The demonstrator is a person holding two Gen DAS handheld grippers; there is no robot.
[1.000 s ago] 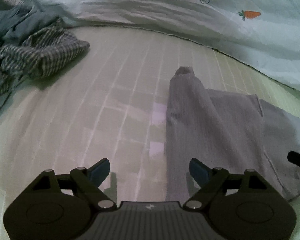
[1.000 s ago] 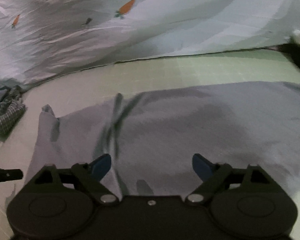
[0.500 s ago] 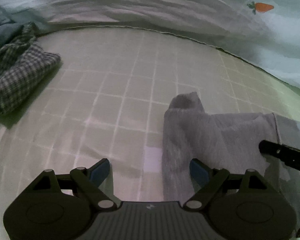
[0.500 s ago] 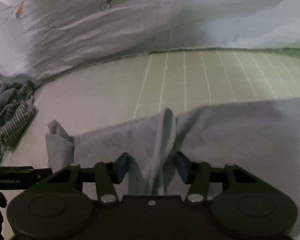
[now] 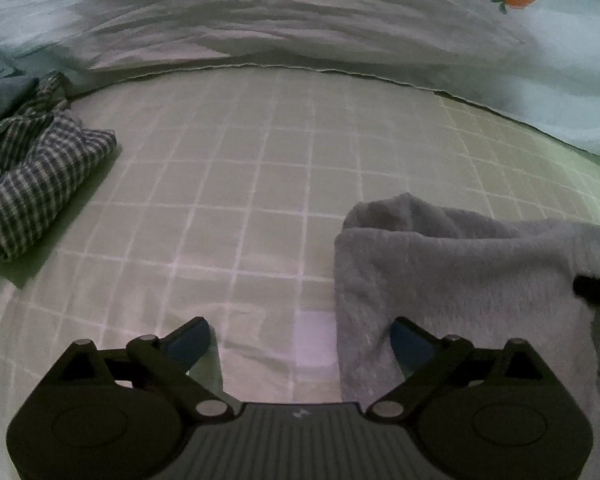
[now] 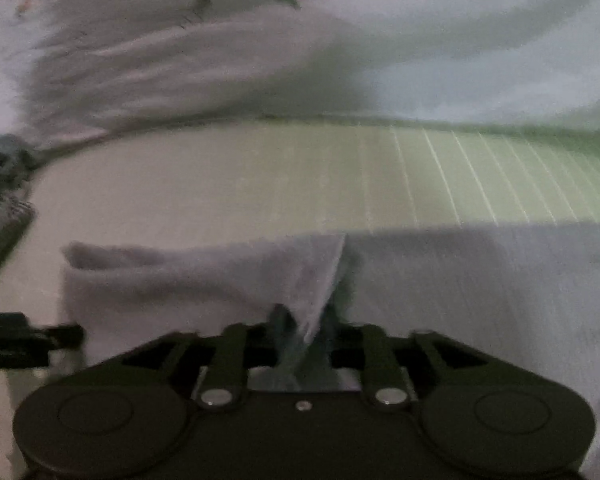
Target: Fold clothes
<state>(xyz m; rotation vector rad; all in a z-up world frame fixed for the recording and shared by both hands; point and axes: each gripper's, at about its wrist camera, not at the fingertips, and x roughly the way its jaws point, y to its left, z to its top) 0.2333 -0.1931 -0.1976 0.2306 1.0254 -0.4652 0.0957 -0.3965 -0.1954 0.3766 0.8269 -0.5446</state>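
Observation:
A grey garment (image 5: pixel 460 272) lies on the checked green bed sheet (image 5: pixel 260 168); its left part is folded over into a thick edge. My left gripper (image 5: pixel 300 340) is open and low over the sheet, its right fingertip (image 5: pixel 404 340) at the garment's left edge. In the right wrist view the same grey garment (image 6: pixel 480 280) spreads across the front. My right gripper (image 6: pixel 304 332) is shut on a raised fold of it. The left gripper's black tip (image 6: pixel 28 336) shows at the left edge.
A crumpled checked shirt (image 5: pixel 36 176) lies at the left on the sheet. A pale duvet with carrot prints (image 5: pixel 340 20) is bunched along the back. The right gripper's black tip (image 5: pixel 596 292) shows at the right edge of the left wrist view.
My right gripper has closed on a fold of the grey garment and pulled it up. My left gripper has come lower and nearer the garment's left edge, still open.

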